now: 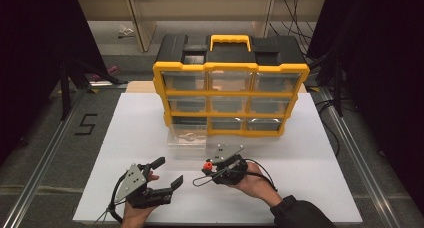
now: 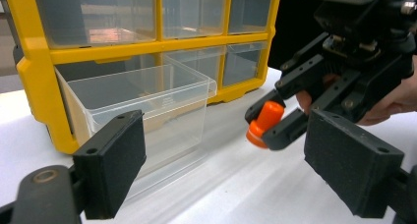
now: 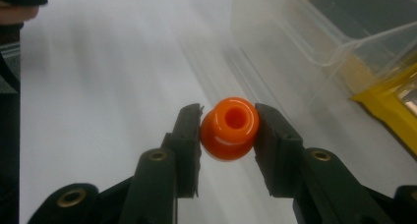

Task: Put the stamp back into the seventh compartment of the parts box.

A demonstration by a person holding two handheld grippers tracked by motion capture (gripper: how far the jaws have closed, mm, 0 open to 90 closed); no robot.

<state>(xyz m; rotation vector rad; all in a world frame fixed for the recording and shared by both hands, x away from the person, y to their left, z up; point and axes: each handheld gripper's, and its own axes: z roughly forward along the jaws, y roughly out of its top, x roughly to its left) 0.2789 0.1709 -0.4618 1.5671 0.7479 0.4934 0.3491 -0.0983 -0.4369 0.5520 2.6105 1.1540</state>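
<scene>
Left of the white board (image 1: 300, 178), a black "5" (image 1: 86, 124) is marked on the grey floor. Nearby, the right gripper (image 1: 206, 166) is clamped on an orange plastic piece (image 1: 206, 165), held just above the board near the clear drawer (image 1: 187, 137) pulled out of the yellow organizer's (image 1: 230, 95) bottom-left slot. The left gripper (image 1: 170, 172), jaws wide apart and empty, hovers at near left. Bare board lies between the grippers and toward the near and right edges.

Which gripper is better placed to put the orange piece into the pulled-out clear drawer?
Right. The right gripper already holds the orange piece, close to the open drawer. The left gripper is open and holds nothing.
</scene>
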